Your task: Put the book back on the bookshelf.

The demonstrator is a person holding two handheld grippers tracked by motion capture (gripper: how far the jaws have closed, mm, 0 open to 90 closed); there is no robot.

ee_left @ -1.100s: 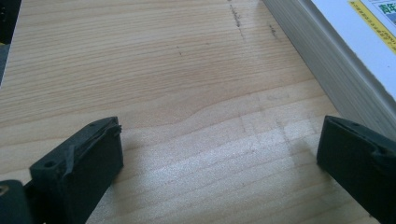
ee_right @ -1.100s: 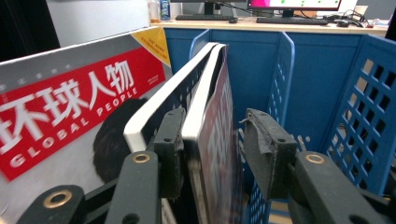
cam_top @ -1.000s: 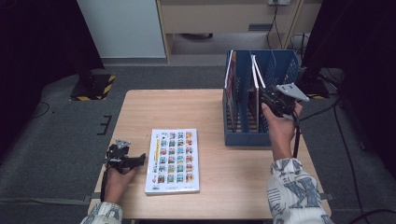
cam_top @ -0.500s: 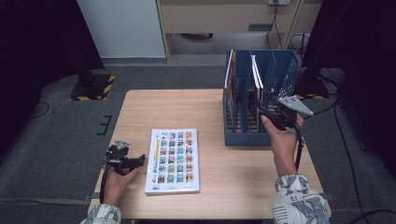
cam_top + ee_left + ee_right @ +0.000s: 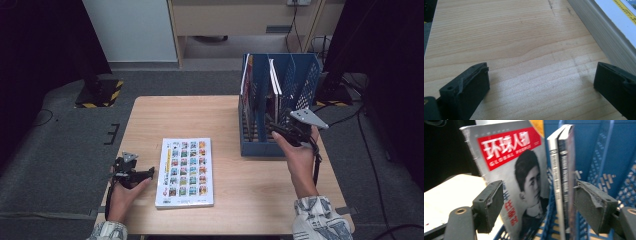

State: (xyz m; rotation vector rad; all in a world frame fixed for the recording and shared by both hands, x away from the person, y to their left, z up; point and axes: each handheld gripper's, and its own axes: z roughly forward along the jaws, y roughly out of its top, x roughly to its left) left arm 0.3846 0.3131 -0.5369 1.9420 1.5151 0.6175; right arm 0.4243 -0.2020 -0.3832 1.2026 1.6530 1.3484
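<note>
The right gripper, jaws wide after just opening and gripping nothing, hovers at the blue plastic slotted file rack, facing upright magazines inside. Left of that rack, the left gripper rests wide open beside a flat picture-grid book.

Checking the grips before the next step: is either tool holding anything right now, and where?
Nothing is held. The right tool has just opened, clear of the magazines; the left tool is open over bare table.

Pale matt wood-grain table, glossy paper magazine cover, blue perforated plastic file rack, matt black gripper fingers
</note>
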